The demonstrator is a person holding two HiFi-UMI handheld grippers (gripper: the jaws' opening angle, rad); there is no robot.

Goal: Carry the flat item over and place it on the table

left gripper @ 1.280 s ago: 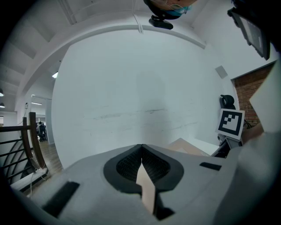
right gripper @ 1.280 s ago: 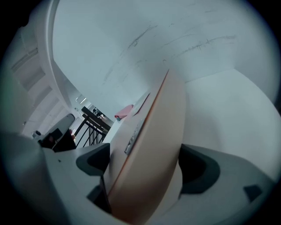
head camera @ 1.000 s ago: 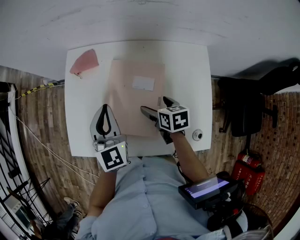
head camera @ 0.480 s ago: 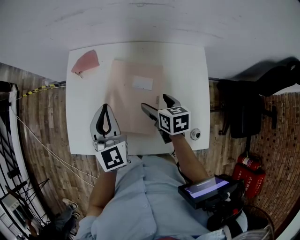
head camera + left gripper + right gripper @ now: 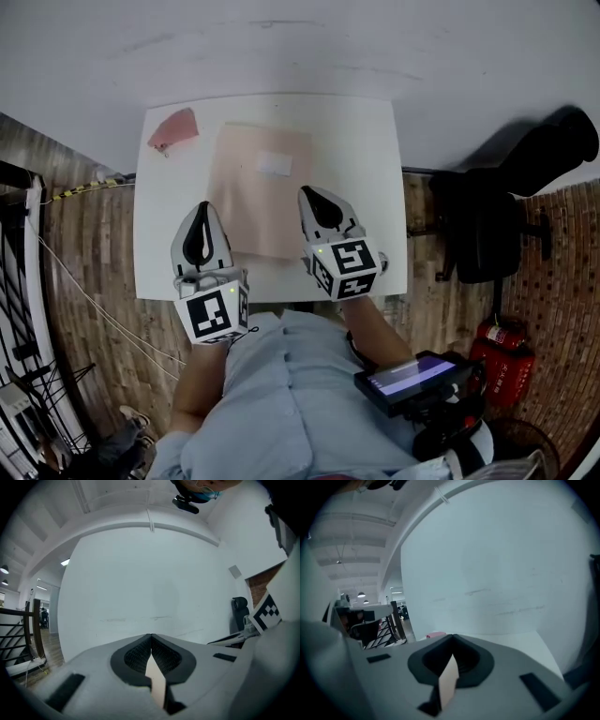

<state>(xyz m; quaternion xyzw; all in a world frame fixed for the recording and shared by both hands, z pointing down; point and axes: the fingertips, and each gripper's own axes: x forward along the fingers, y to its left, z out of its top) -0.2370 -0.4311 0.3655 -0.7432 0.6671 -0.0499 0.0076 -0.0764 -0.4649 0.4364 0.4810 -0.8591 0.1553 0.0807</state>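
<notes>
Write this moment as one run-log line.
envelope: flat on table | left gripper: shut | right gripper: just closed, empty

Bare strip of white table (image 5: 364,169) lying open along its right side, flat item (image 5: 258,192) occupying the middle, pink cloth (image 5: 173,129) sitting at the far-left corner, wall (image 5: 300,47) closing off the far side, black chair (image 5: 487,230) standing off right.

Whatever the small white label (image 5: 274,164) on the flat pale-pink paper envelope (image 5: 248,214) (its twelve o'clock end) bears is too small to read.
</notes>
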